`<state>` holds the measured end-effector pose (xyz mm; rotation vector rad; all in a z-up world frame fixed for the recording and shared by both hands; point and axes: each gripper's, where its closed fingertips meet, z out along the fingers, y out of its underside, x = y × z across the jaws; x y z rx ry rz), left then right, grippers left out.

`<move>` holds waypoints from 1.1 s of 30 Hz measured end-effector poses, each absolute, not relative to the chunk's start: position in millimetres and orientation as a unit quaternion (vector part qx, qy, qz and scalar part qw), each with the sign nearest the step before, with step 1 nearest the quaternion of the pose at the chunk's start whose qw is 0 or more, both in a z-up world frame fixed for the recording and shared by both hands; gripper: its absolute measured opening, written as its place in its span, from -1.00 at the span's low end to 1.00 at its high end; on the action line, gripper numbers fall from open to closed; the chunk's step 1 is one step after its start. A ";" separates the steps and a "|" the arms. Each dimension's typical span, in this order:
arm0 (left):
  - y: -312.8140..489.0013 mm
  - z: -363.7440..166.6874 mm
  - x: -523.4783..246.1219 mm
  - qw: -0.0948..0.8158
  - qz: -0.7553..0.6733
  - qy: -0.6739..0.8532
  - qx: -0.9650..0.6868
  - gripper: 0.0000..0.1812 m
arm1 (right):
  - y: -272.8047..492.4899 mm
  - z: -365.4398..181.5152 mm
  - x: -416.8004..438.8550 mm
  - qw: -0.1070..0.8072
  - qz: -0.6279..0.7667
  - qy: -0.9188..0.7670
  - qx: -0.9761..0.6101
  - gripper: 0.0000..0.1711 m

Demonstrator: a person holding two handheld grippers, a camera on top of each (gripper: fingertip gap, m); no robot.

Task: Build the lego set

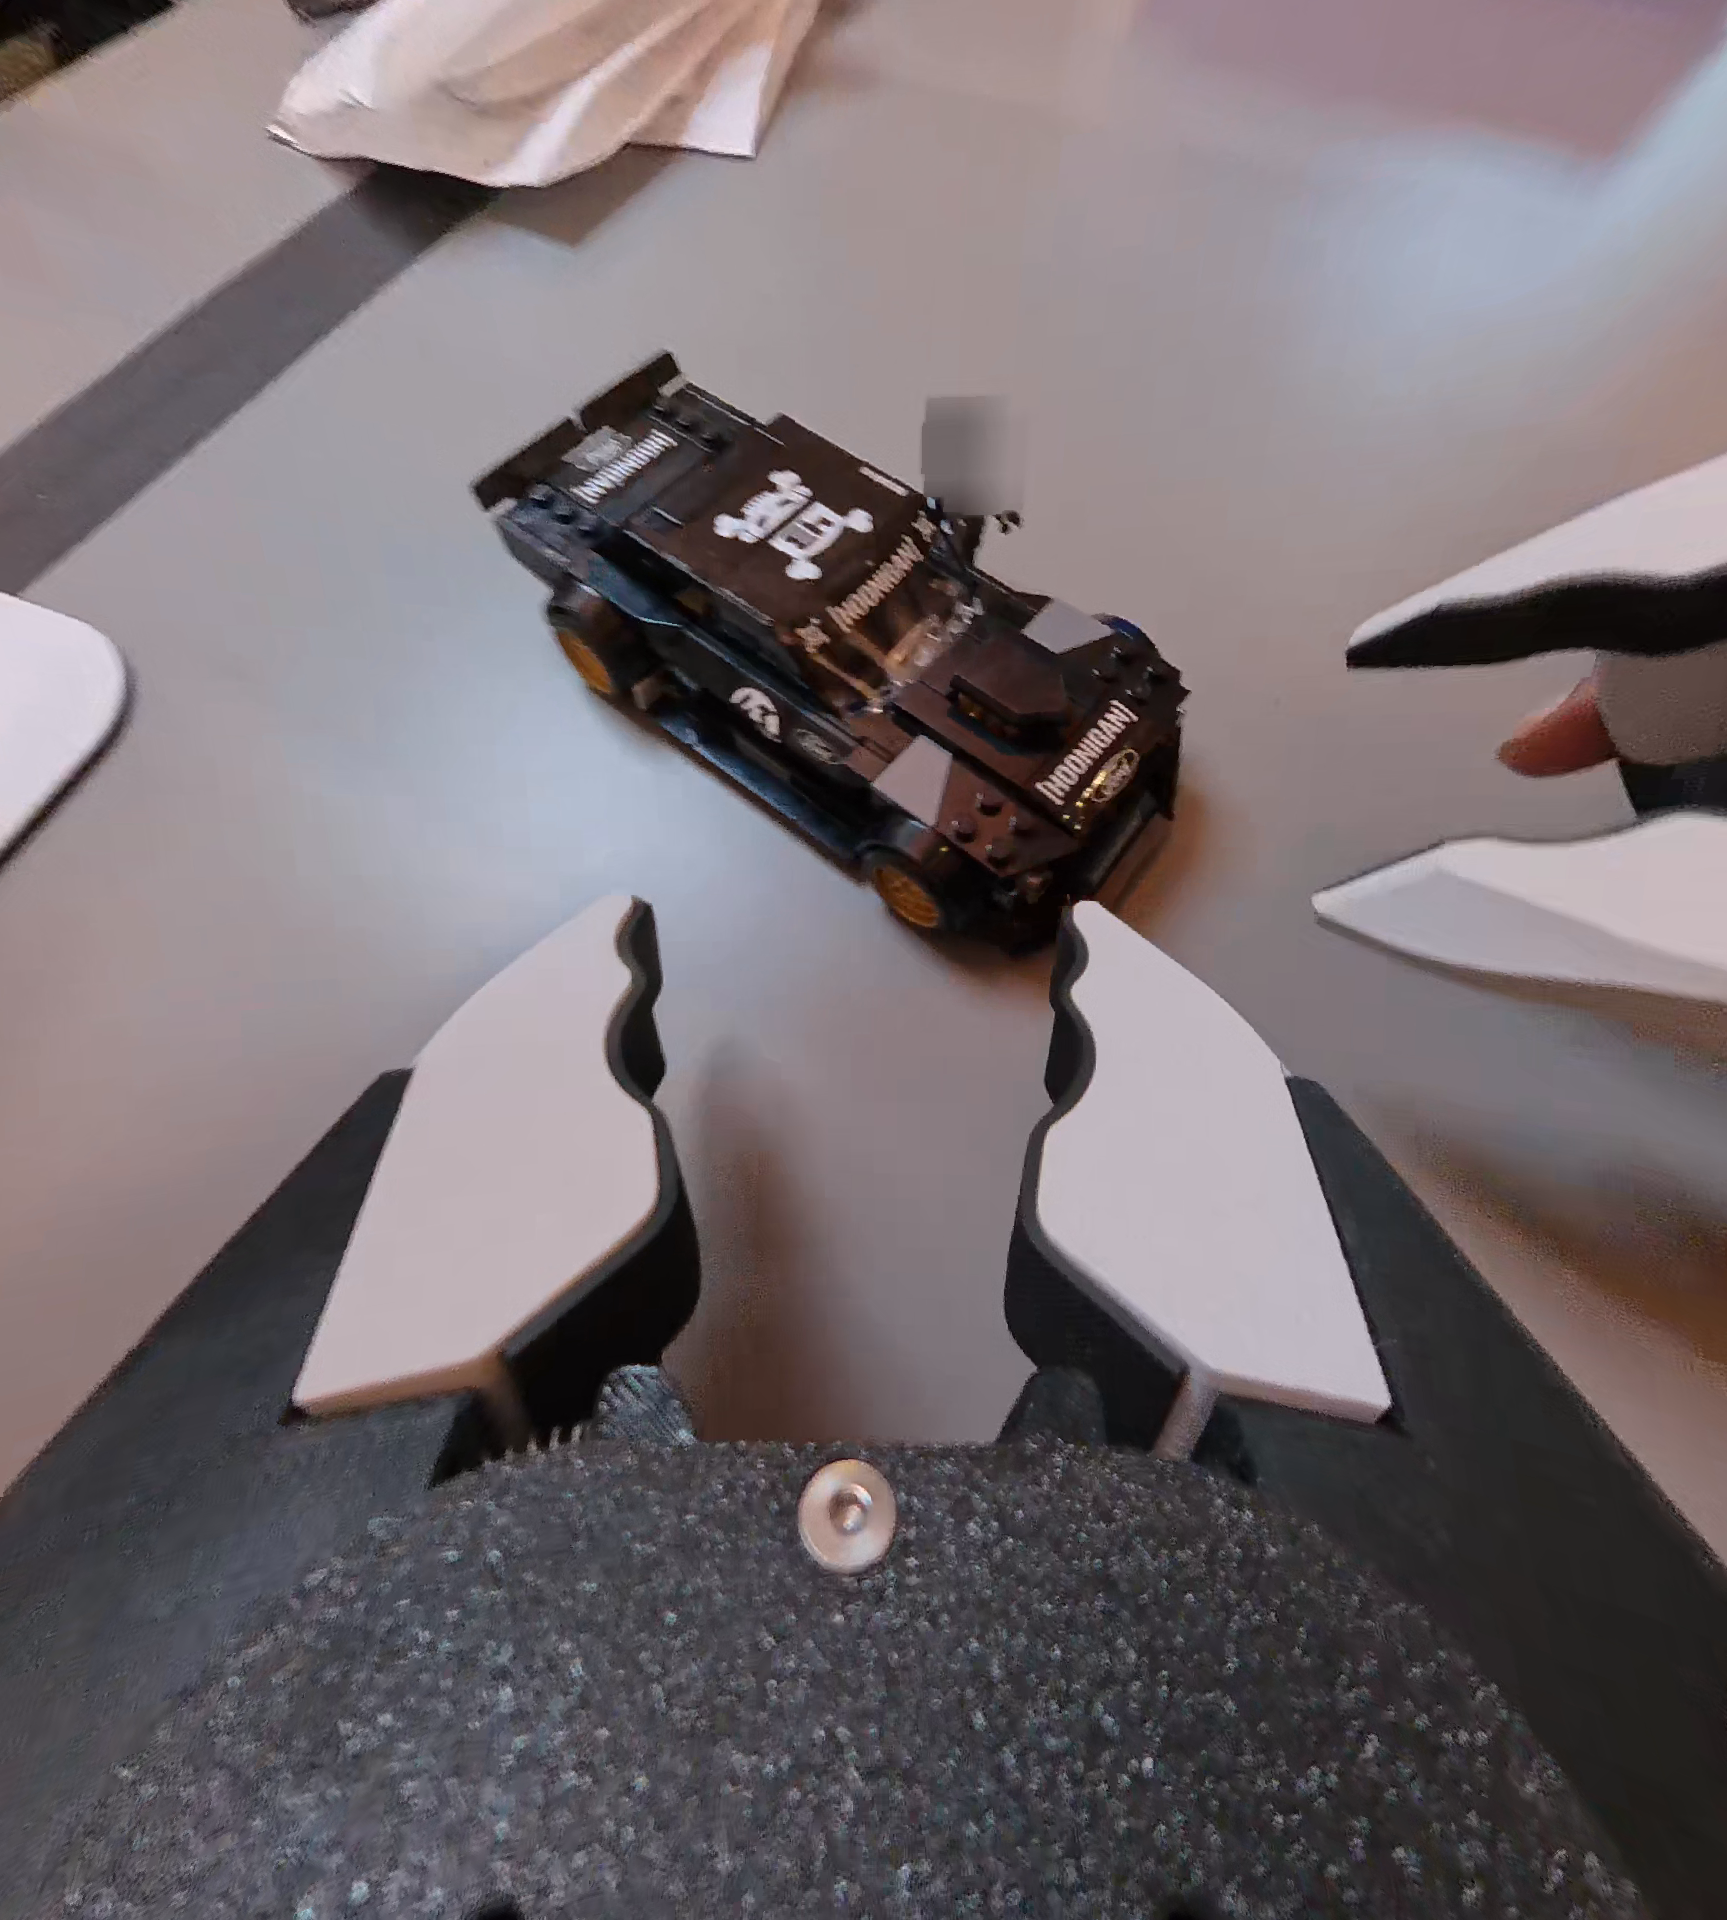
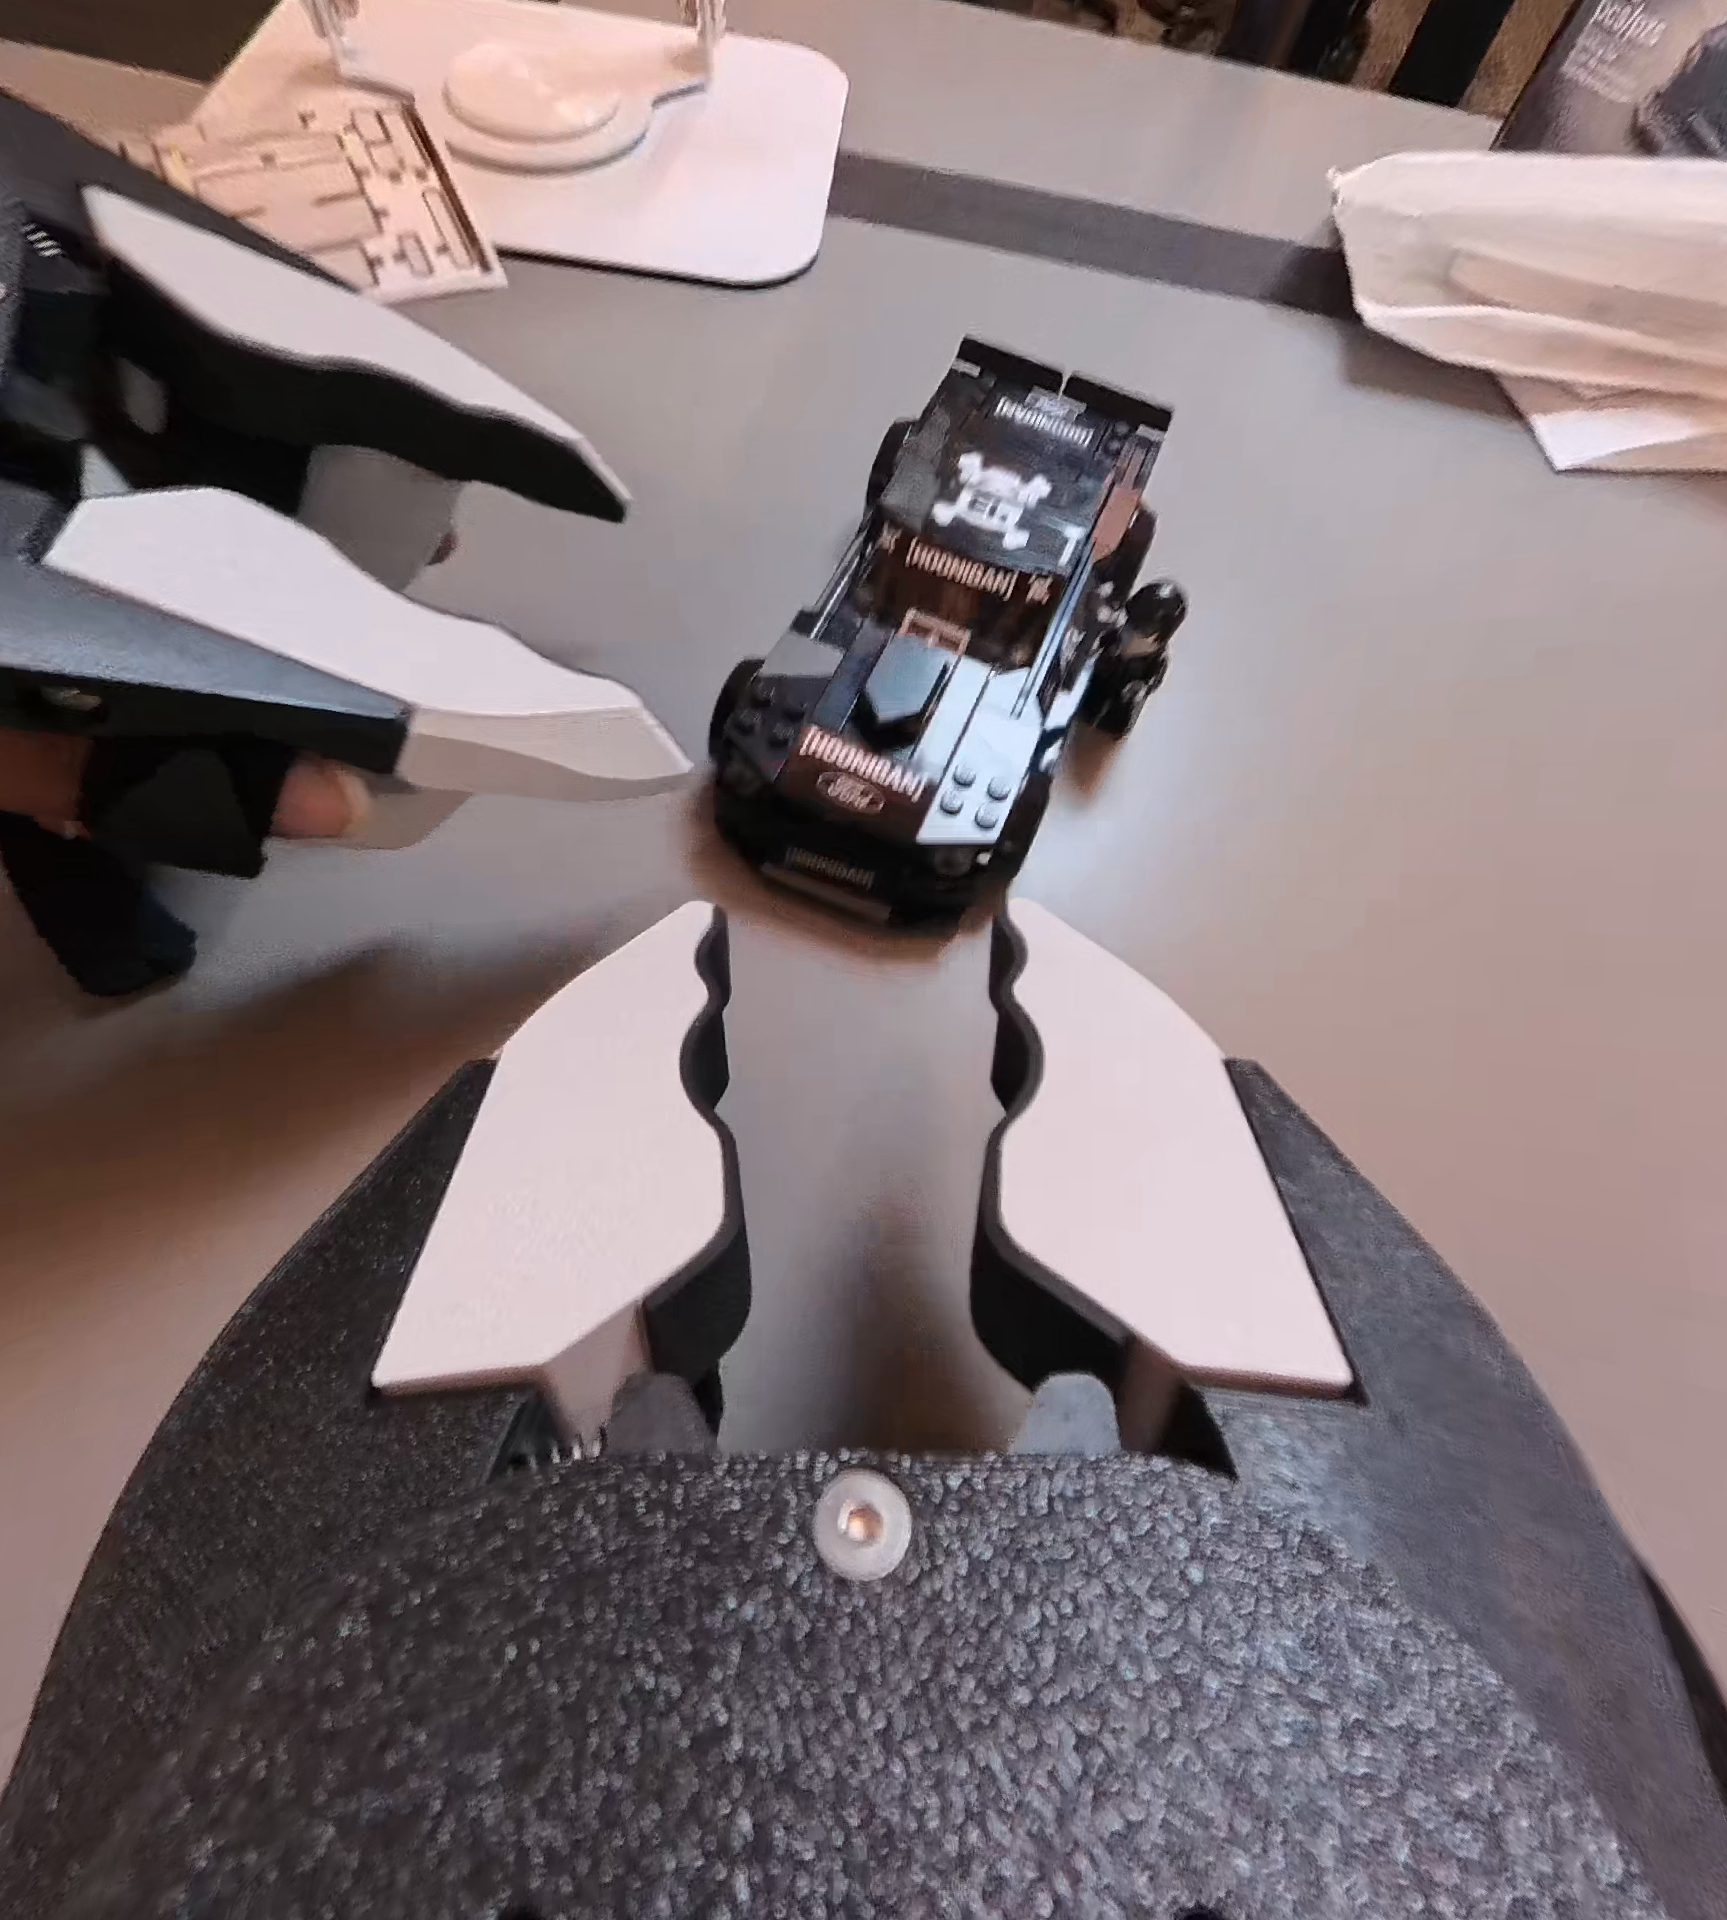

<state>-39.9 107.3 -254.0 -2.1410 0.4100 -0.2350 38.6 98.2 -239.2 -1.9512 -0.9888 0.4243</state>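
Both hand-held grippers [image 1: 854,920] [image 2: 854,920] gape, facing car [image 2: 952,644].

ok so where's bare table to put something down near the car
Bare table lies right of the car, short of the white bags. Another patch sits between the car and the white base. Crowded: the car's front, flanked by the left tool and right tool.

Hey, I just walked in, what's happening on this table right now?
A person is working with two hand-held grippers around a black Lego race car standing on a grey table. It looks essentially built, and a small black minifigure stands beside it. The left hand-held gripper and the right hand-held gripper are both open and empty, hovering near the car's front. White paper bags lie farther back.
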 end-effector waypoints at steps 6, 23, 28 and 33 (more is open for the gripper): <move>92.0 -241.1 -49.0 0.468 -0.075 0.172 -0.863 -0.21 | 130.0 -227.2 11.4 0.411 0.179 -0.398 -0.800 -0.25; 35.6 -242.5 -50.9 0.487 -0.095 0.199 -0.845 -0.23 | 147.4 -254.6 -13.7 0.299 0.184 -0.411 -0.841 -0.21; 35.0 -245.3 -44.8 0.483 -0.107 0.204 -0.844 -0.23 | 153.1 -249.3 -14.4 0.273 0.255 -0.402 -0.836 -0.19; 35.6 -247.7 -46.6 0.481 -0.117 0.195 -0.846 -0.23 | 147.3 -244.4 -4.7 0.264 0.289 -0.437 -0.810 -0.28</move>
